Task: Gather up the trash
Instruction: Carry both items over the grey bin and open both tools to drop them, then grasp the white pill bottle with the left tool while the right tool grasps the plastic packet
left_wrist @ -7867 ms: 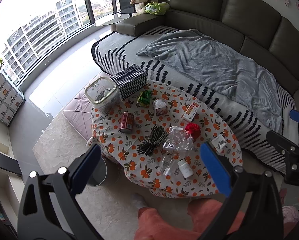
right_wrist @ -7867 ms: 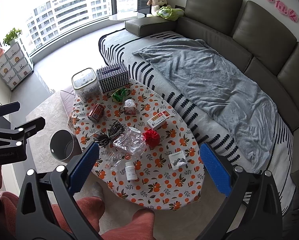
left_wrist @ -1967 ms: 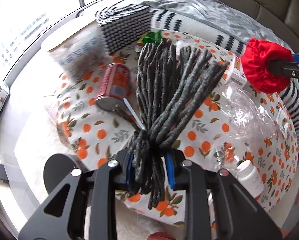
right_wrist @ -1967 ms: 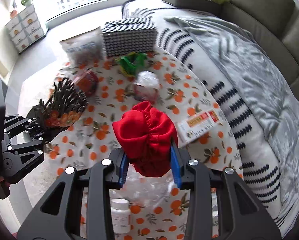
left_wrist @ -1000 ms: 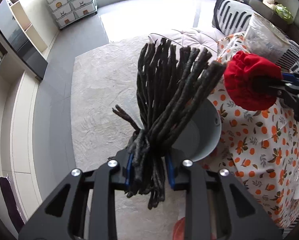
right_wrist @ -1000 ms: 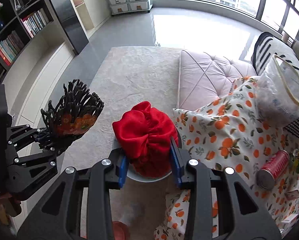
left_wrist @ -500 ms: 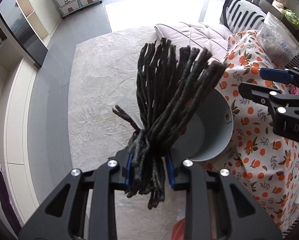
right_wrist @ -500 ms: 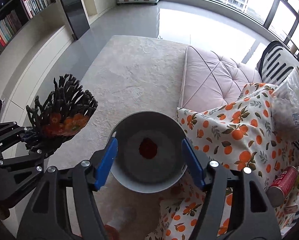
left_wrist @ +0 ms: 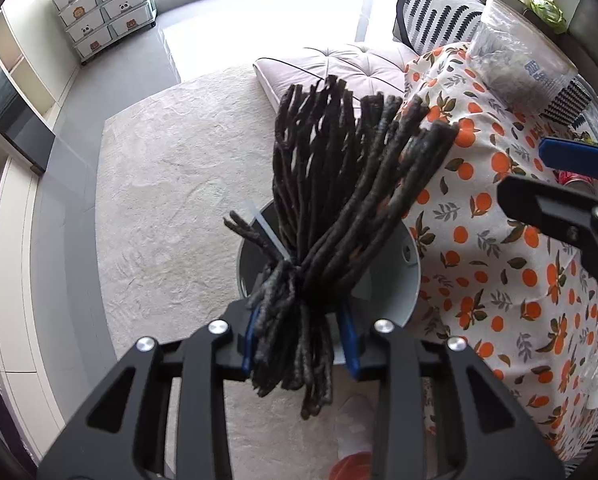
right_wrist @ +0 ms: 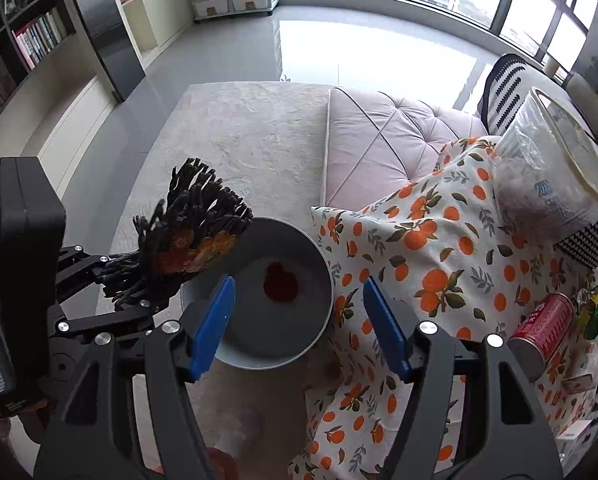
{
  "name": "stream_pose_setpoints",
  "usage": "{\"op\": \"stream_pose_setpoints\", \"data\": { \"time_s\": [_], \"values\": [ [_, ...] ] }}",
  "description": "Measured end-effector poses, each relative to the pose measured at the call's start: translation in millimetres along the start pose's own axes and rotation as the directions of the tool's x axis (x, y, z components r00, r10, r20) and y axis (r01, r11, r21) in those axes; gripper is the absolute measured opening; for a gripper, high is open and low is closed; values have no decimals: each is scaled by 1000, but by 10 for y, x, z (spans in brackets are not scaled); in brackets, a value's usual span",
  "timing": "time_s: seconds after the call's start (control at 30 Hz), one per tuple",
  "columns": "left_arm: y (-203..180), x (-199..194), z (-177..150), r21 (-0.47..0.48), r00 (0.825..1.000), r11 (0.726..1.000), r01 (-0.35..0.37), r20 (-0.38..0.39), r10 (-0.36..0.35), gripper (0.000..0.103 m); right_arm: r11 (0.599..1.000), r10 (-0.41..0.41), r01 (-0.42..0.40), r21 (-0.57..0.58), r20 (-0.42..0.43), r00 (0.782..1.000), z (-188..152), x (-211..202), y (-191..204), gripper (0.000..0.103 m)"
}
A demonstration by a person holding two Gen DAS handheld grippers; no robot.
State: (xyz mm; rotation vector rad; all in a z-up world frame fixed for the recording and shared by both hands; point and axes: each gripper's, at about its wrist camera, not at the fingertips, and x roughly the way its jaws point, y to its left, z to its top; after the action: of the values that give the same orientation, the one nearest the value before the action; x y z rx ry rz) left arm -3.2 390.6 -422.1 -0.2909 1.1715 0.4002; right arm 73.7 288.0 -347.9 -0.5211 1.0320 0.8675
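My left gripper (left_wrist: 299, 328) is shut on a bundle of dark woolly strands (left_wrist: 339, 184) and holds it over the near rim of the grey trash bin (left_wrist: 399, 280). In the right wrist view the bundle (right_wrist: 191, 240) hangs at the bin's left rim. My right gripper (right_wrist: 299, 324) is open and empty above the grey trash bin (right_wrist: 323, 300). A red cloth ball (right_wrist: 281, 282) lies on the bin's bottom.
The table with the orange-print cloth (right_wrist: 439, 248) stands right of the bin, with a red can (right_wrist: 541, 326), a green wrapper (right_wrist: 595, 312) and a clear lidded tub (right_wrist: 555, 172) on it. A pink cushion (right_wrist: 383, 140) lies behind the bin on the pale rug (right_wrist: 239, 132).
My right gripper opened and the red cloth ball dropped into the bin. My left gripper has carried the dark bundle closer over the bin.
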Motion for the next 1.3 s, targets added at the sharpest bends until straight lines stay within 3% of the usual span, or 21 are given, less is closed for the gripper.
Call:
{"op": "stream_pose_setpoints", "data": {
  "time_s": [0.07,0.1,0.2,0.53,0.83,1.07,1.3],
  "values": [
    [-37,71,25,2,1000,1000,1,-7,-1,52,1000,-6,6,18,1,1000,-19,-3,-53,64],
    [-50,101,31,-2,1000,1000,-6,-11,6,65,1000,-10,10,25,1,1000,-29,-6,-76,64],
    [-57,134,58,-20,1000,1000,2,-26,-3,72,999,-16,16,44,1,1000,-48,-33,-131,64],
    [-228,-181,0,42,999,999,-11,-36,13,73,995,-34,33,90,10,999,-216,-298,-281,64],
    [-933,-666,-196,136,999,990,25,-44,-19,73,972,-79,69,223,38,996,-725,-916,-776,64],
    [-1881,-1091,-445,212,996,974,81,-39,-75,73,937,-144,119,328,53,988,-1467,-1600,-1377,64],
    [-3040,-1389,-926,298,985,939,174,-72,-159,73,875,-235,210,436,5,972,-2564,-2242,-2072,64]
  ]
}}
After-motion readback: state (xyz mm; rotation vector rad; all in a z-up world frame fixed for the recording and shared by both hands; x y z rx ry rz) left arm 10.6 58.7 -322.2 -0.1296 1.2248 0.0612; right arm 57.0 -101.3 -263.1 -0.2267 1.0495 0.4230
